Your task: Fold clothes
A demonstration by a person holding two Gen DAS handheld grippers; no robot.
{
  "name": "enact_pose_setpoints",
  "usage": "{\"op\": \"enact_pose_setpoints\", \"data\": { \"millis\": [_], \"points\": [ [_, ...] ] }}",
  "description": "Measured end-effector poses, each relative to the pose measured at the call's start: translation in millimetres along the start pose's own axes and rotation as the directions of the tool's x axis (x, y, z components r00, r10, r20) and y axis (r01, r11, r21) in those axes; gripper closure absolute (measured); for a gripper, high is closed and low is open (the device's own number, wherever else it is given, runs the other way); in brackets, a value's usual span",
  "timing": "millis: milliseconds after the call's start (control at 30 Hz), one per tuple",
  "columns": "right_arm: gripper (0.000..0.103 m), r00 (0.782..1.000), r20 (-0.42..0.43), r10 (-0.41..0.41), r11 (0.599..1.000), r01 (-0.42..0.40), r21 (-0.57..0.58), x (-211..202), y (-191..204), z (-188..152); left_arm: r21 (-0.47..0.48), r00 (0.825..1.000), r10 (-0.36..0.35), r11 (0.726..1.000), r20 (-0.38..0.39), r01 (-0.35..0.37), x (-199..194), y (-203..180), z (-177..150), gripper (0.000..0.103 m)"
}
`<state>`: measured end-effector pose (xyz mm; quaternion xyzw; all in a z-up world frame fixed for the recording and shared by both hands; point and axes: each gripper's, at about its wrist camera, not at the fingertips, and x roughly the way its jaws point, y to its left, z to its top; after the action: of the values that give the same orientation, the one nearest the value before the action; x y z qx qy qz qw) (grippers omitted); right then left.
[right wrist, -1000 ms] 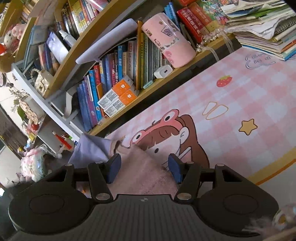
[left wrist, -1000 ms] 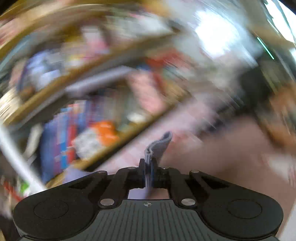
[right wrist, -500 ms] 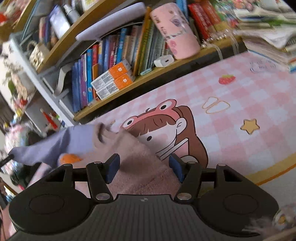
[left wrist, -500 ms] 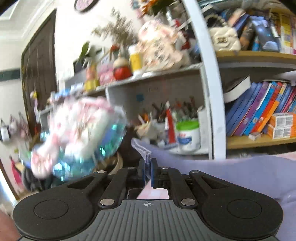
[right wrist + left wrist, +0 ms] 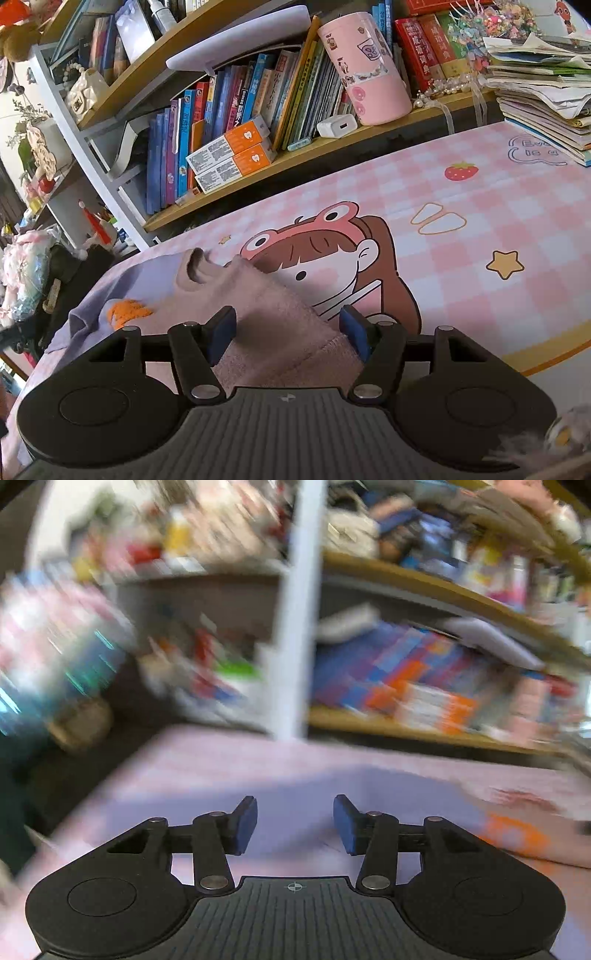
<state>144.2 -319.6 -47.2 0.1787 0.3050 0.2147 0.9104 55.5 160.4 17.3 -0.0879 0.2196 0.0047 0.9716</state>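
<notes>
Presently, item one: a garment (image 5: 258, 317) of pinkish-mauve fleece with lavender sleeves and an orange patch, lying on the left part of the counter (image 5: 480, 229), its neck opening turned towards the bookshelf (image 5: 295, 155); it seems spread out this way so that a fold can be laid across it. Item two: the right tongs (image 5: 286, 334), spread wide with the fleece body lying between the blue pads but pinched by neither, probably resting there to pin or steady the cloth. Item three: the left tongs (image 5: 294, 825), likewise wide apart and gripping nothing, poised over the lavender part of the garment (that view is badly smeared, so whether the pads touch the fabric cannot be told). Item four: a pink checked counter mat printed with a girl in a frog hat, a strawberry (image 5: 461, 171) and a star (image 5: 505, 264); near its far right corner a speech bubble reads "Eve…", the rest cut off. Item five: two orange-and-white boxes (image 5: 231, 155) on the shelf, their print too small to read. Item six: a pink cartoon cup (image 5: 364, 70) and book spines in Chinese characters, not legible here.
</notes>
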Motion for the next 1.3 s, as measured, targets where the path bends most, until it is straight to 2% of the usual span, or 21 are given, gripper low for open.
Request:
{"op": "enact_pose_setpoints", "data": {
  "millis": [67, 200, 367, 533, 633, 800, 933, 1133, 1300],
  "points": [
    [0.043, 1.0, -0.001, -0.007, 1.0, 0.007, -0.01, 0, 2, 0, -0.01, 0.998, -0.048, 0.999, -0.035, 0.047, 10, -9, -7, 0.057],
    [0.043, 1.0, -0.002, -0.01, 1.0, 0.01, -0.014, 1, 2, 0, 0.009, 0.997, -0.026, 1.0, -0.069, 0.026, 36, -18, -7, 0.057],
    [0.043, 1.0, -0.004, -0.017, 1.0, 0.017, -0.024, 2, 3, 0, -0.019, 0.99, -0.042, 0.999, -0.136, 0.04, 73, -18, -3, 0.057],
    [0.043, 0.999, -0.009, -0.036, 0.998, 0.036, -0.048, 3, 8, -1, -0.09, 0.984, -0.111, 0.991, -0.137, 0.1, 81, -13, -6, 0.053],
    [0.044, 0.997, -0.035, -0.071, 0.992, 0.067, -0.103, 5, 16, 0, -0.151, 0.978, -0.159, 0.979, -0.137, 0.138, 80, -4, -8, 0.054],
    [0.05, 0.975, -0.135, -0.174, 0.97, 0.145, -0.197, 5, 37, 12, -0.227, 0.974, -0.195, 0.96, -0.118, 0.164, 77, 6, -11, 0.058],
    [0.051, 0.947, -0.153, -0.282, 0.927, 0.228, -0.297, -11, 55, 20, -0.214, 0.962, -0.241, 0.954, -0.129, 0.21, 71, 9, -14, 0.056],
    [0.051, 0.923, -0.126, -0.364, 0.908, 0.321, -0.269, -62, 56, 15, -0.204, 0.947, -0.289, 0.945, -0.139, 0.258, 58, 11, -19, 0.055],
    [0.051, 0.909, -0.107, -0.403, 0.895, 0.367, -0.253, -100, 58, 6, -0.197, 0.943, -0.306, 0.94, -0.13, 0.278, 52, 8, -20, 0.055]
  ]
}}
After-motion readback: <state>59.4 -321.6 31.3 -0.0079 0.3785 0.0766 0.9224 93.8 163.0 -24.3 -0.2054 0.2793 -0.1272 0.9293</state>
